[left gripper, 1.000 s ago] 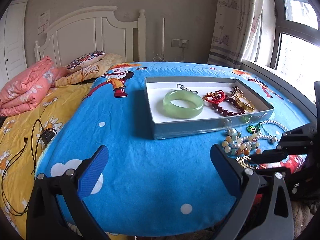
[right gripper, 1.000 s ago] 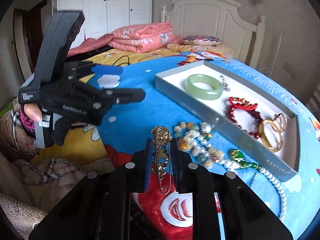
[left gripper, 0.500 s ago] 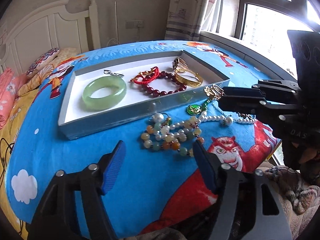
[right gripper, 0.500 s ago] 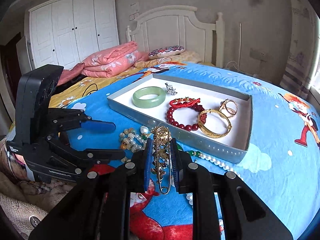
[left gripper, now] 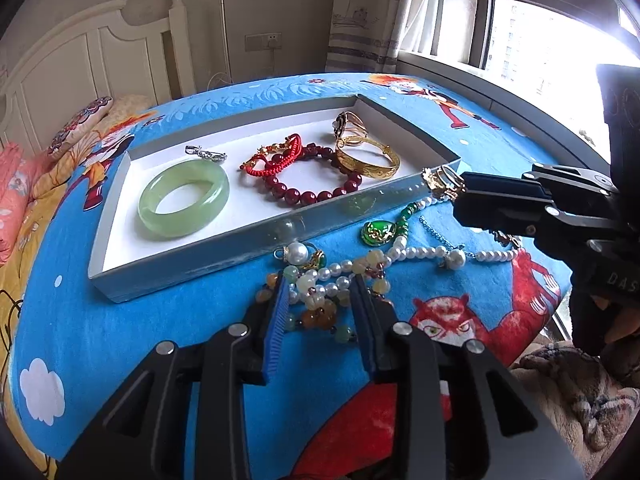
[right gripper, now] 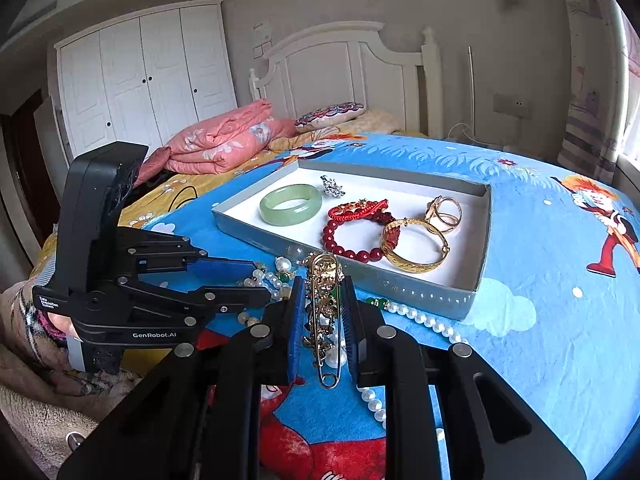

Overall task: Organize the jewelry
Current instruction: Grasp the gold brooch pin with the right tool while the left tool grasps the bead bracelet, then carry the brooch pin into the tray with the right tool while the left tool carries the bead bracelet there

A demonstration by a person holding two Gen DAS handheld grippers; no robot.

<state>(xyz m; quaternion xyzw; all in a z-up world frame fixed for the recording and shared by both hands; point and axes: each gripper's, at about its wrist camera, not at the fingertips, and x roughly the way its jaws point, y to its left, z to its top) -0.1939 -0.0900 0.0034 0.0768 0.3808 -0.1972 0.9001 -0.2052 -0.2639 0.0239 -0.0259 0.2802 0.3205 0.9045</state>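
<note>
Brooch (right gripper: 324,304) pinched in your right tool (right gripper: 322,312), just near of the tray (right gripper: 478,280); carry it over the wall, release on bare lining. Left tool (left gripper: 320,308) half-closed around bead bracelet (left gripper: 320,300) on bed; squeeze before lifting.

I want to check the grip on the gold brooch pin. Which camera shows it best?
The right wrist view: the gold brooch pin runs lengthwise between the right gripper jaws, with its ornate top and clasp loop visible. The left wrist view shows only its gold tip poking out past the jaws, near the tray corner.
</note>
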